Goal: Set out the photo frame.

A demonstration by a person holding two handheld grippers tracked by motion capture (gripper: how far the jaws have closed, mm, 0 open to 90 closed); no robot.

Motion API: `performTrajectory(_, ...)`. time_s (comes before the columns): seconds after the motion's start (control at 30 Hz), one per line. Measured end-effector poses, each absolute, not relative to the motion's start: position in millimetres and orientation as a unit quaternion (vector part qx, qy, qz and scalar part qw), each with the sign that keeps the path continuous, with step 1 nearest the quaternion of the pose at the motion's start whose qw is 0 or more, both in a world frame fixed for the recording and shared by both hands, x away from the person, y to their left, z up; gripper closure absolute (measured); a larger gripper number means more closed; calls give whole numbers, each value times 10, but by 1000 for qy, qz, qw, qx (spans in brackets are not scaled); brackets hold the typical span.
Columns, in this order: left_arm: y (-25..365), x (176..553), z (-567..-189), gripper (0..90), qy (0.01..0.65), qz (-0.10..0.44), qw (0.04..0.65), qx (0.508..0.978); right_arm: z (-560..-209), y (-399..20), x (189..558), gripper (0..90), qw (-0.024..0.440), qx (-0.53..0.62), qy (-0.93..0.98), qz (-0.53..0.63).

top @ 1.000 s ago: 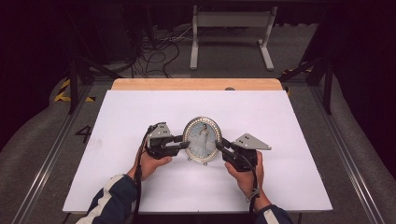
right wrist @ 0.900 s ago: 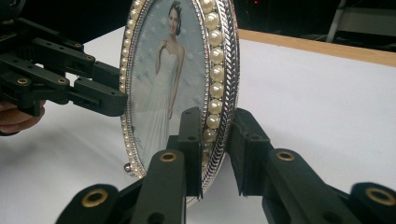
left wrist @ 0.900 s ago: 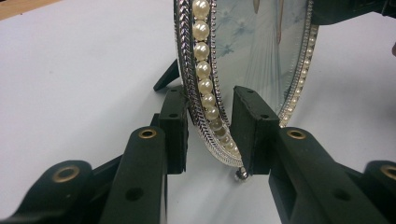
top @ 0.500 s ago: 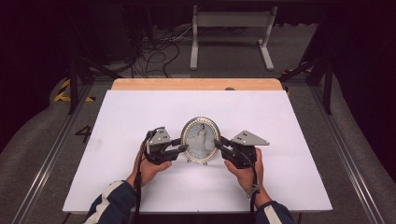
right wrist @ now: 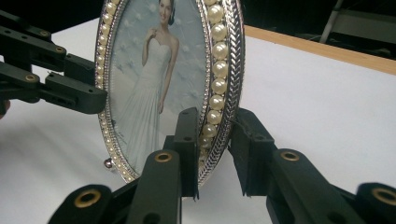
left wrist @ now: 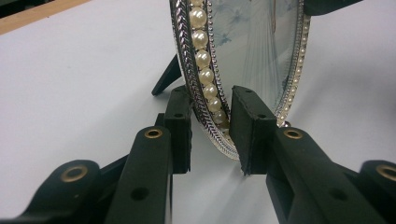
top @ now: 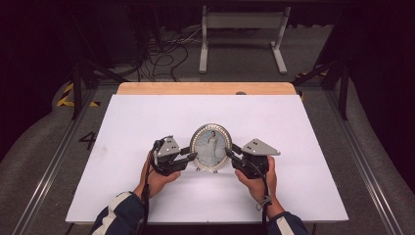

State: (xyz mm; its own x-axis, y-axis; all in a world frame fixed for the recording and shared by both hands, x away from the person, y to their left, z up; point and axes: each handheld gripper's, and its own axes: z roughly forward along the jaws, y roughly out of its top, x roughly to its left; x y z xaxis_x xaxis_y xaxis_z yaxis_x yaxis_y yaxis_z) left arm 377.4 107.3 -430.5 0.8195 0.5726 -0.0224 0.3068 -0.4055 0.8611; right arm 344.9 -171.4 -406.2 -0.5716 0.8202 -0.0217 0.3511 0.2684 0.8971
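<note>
— Little has changed since the earlier frames: the frame [top: 211, 147] stands at the same place, in the middle of the near half of the table [top: 303, 147], and both hands stay beside it.

— Does it stand alone?

— I think yes. It is upright on small feet, and a dark back leg [left wrist: 166, 74] props it behind.

— And the tongs?

— The left gripper [top: 190, 155] has its pads [left wrist: 179, 130] on both sides of the left rim, close, but a gap shows; its jaws have just been closing a bit. The right gripper [top: 233, 152] is the same at the right rim; one pad [right wrist: 188, 149] seems to touch the pearls, the other stands apart. So both are released, not clenched.

— How far is the work?

— The frame seems already set standing. What is left, I judge, is to draw both grippers away without tipping it.
</note>
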Motion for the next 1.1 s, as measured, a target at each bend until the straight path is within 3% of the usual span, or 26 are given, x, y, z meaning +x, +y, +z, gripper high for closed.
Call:
performTrajectory(0.33,1082,3799,-4350,698,271,118,483,824,-4068,-1680,3453,716,261,389,754,460)
performTrajectory(1.1,1030,3765,-4358,649,260,141,475,829,-4086,-1702,3437,710,271,368,766,452)
